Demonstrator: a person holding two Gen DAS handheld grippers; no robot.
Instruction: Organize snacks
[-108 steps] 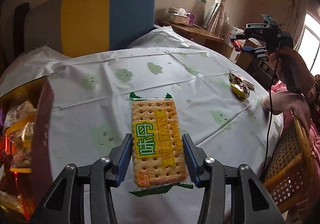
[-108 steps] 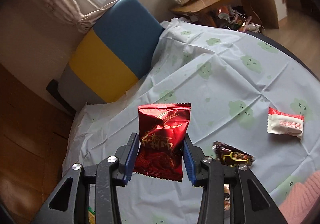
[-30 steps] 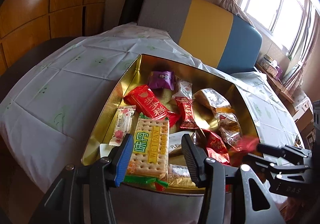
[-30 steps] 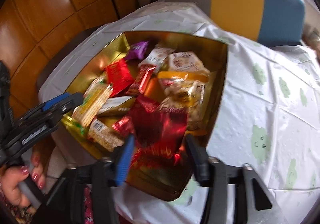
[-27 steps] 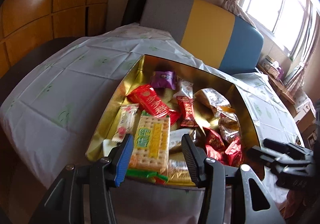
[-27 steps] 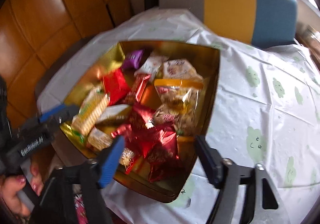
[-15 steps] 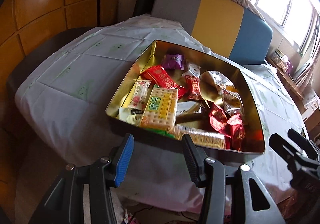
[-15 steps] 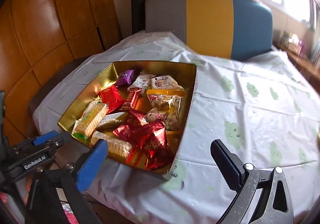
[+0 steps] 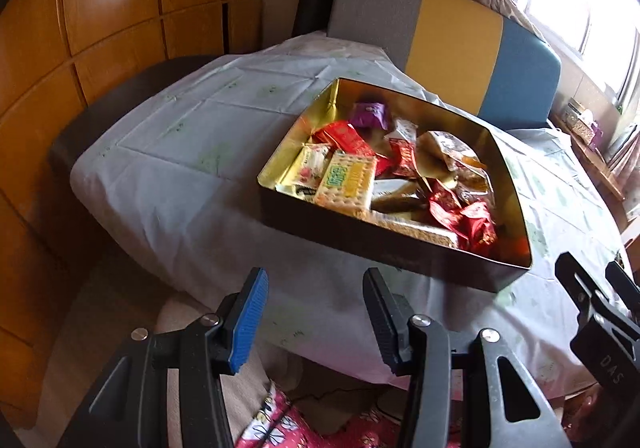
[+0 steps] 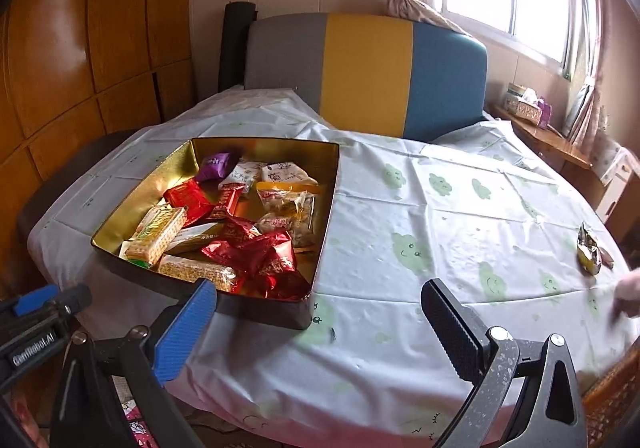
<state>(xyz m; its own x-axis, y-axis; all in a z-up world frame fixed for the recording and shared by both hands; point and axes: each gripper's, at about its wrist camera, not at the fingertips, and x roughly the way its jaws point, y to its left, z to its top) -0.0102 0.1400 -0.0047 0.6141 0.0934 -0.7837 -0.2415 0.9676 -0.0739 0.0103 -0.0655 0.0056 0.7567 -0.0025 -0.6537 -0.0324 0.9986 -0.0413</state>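
Fingers (image 9: pixel 248 312) of the left gripper (image 9: pixel 314 284) stand fairly wide w/ nothing between them. They hang off the near edge of the worktop (image 10: pixel 440 216), short of the tin (image 9: pixel 400 248), so prob. clear of it on purpose after a drop-off. The right gripper (image 10: pixel 320 296) has fingers (image 10: pixel 184 328) spread as wide as they go; they've just been opening and are empty too, pointing down over the near edge beside the tin's near right corner. The tin, gold inside and dark outside, sits on the green-print cloth toward the near left edge of the worktop, w/in easy reach of both hands, which is likely why it's parked there as the collecting box. Inside, the cracker pack (image 9: pixel 348 178) lies flat on top at the near left. The red foil packet (image 9: pixel 468 220) sits crumpled at the near right corner over other snacks. Each is on the side of the gripper nearest it, so no arm crossing needed. Other wrapped snacks are piled loose, no sorting visible, just gathered. One yellowish wrapper (image 10: pixel 588 248) lies alone near the far right edge of the worktop, well apart from the tin. That looks like the next pick, prob. for the right gripper, since wide-open fingers suit a flat crinkly pack. Risk: thin foil may slide on the slick cloth.
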